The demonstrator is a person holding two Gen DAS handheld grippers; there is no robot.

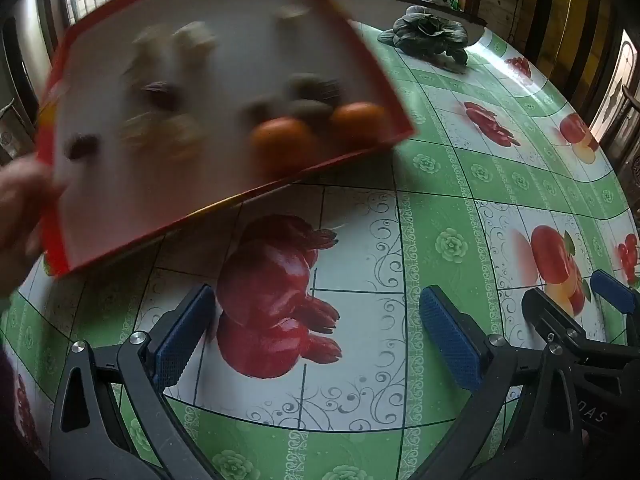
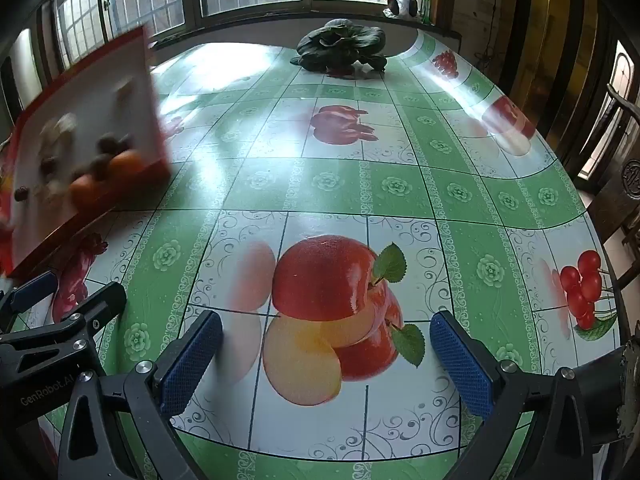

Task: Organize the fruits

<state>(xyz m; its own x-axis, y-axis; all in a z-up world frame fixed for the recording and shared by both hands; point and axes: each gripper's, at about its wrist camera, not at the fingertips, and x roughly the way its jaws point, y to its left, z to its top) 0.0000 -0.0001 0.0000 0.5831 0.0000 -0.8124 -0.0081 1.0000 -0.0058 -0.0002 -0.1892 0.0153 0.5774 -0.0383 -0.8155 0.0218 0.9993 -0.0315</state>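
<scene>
A red-rimmed white tray (image 1: 224,12) is tilted above the table's left side, blurred by motion, with a bare hand (image 1: 20,208) at its left edge. On it lie two oranges (image 1: 282,136), dark fruits (image 1: 312,88) and pale round pieces (image 1: 192,40). The tray also shows in the right wrist view (image 2: 140,76) at the left. My left gripper (image 1: 316,340) is open and empty, low over the table in front of the tray. My right gripper (image 2: 326,360) is open and empty over a printed apple, to the right of the left gripper (image 2: 52,304).
The table (image 2: 280,184) has a green and white oilcloth printed with fruit. A dark leafy vegetable (image 2: 340,48) lies at the far edge by the window. A bag and a green bottle (image 2: 426,4) stand on the sill. Wooden chairs (image 2: 616,208) stand at the right.
</scene>
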